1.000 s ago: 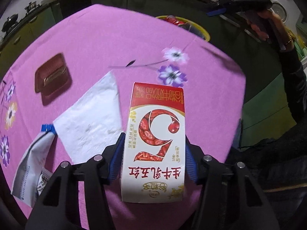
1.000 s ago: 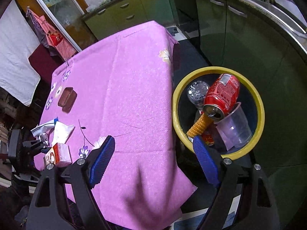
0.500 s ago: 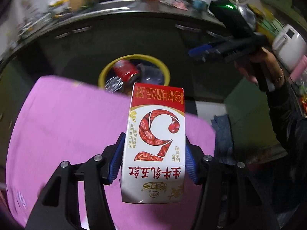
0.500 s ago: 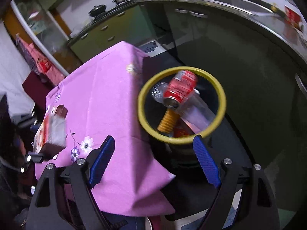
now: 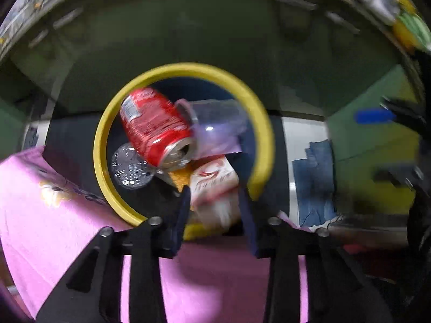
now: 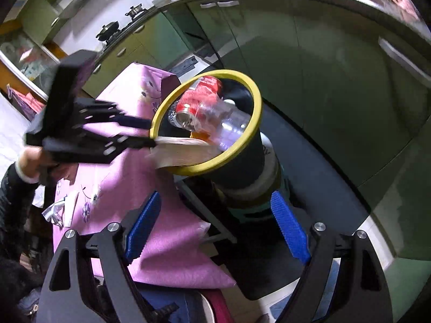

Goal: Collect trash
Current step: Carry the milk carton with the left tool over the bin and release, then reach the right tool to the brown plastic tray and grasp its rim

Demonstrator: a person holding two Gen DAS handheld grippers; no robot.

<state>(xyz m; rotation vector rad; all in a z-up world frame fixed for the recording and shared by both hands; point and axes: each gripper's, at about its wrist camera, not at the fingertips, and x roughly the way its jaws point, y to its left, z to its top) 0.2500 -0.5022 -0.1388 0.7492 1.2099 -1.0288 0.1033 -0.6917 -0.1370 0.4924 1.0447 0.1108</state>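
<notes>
Right claw (image 6: 215, 197): spread wide, with nothing in it. It is up over the floor, between the table and the bin.
Left claw (image 5: 214, 191): it points down at the near edge of the bin. Its jaws have just been closing. They are part way in and they pinch nothing.
Hand (image 6: 29, 161): it holds the left claw by the grip, in a dark sleeve.
Carton (image 5: 212, 180): red and white, and blurry. It is just past the tips of the left claw and free of them. It leans over the near rim of the bin, with its far end inside.
Table (image 5: 54, 228): it has a pink cloth with flowers. Its corner is just beside the bin.
Paper (image 6: 67, 207): a white sheet and a shiny wrapper (image 6: 52, 212) lie on the cloth, well apart from the bin.
Bin (image 5: 98, 145): dark, with a yellow rim. It stands on the floor.
Can (image 5: 153, 132): red. It lies on its side on top of the pile in the bin.
Cup (image 5: 218, 123): clear plastic, on its side, touching the can.
Bottle (image 5: 132, 167): clear, under the can.
Cupboards (image 6: 323, 80): green doors behind the bin.
Pans (image 6: 107, 31): on the stove, far away.
</notes>
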